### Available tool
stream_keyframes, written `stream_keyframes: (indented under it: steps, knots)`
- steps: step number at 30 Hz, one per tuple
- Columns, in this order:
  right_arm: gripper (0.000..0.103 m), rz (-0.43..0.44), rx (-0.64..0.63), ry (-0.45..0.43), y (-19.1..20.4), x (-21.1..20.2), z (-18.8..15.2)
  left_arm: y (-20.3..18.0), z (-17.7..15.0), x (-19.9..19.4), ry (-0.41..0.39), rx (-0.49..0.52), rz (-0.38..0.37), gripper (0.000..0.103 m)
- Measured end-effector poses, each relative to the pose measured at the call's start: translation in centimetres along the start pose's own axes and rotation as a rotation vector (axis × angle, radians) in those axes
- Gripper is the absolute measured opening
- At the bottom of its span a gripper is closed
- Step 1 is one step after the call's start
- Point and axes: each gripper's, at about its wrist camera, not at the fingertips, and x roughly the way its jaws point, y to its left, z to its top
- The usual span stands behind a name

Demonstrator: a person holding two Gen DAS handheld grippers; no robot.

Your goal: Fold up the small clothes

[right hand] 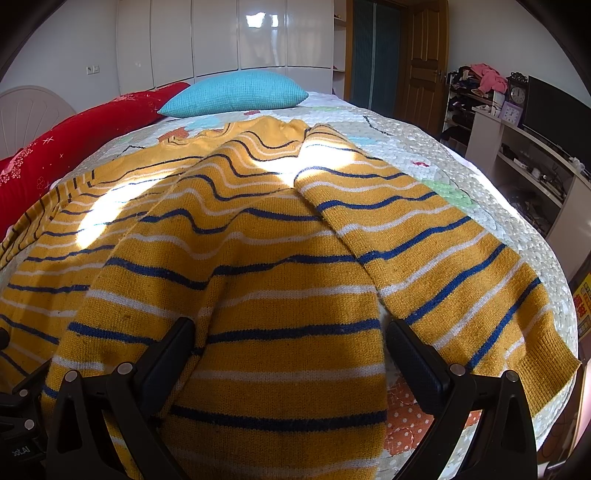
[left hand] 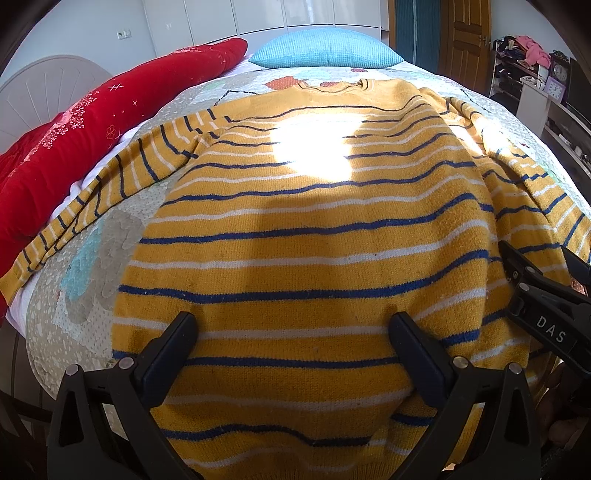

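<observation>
One striped sweater point(left hand: 295, 266) spread over the bed point(left hand: 92, 258), two pillows at its far edge, one blue pillow point(left hand: 325, 50) and one red pillow point(left hand: 110, 107), plus two clocks point(right hand: 517, 96), two grippers.

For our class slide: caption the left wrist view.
Open left gripper over a striped yellow sweater spread on the quilted bed.

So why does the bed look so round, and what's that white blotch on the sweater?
Left wrist view: the fisheye lens bulges the bed, and sunlight washes out a patch of the sweater, hiding its stripes; nearer the camera it lies in shadow. Right wrist view: the same bulge, with bright patches on the sweater and glare on the wardrobe doors.
</observation>
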Motion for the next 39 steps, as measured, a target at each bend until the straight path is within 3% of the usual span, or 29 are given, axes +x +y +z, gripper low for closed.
stream_keyframes:
  steps: [39]
  knots:
    - [0.103,0.011,0.012,-0.029,-0.13,0.13,-0.26,-0.02,-0.17,0.27,-0.014,0.001,0.004,0.103]
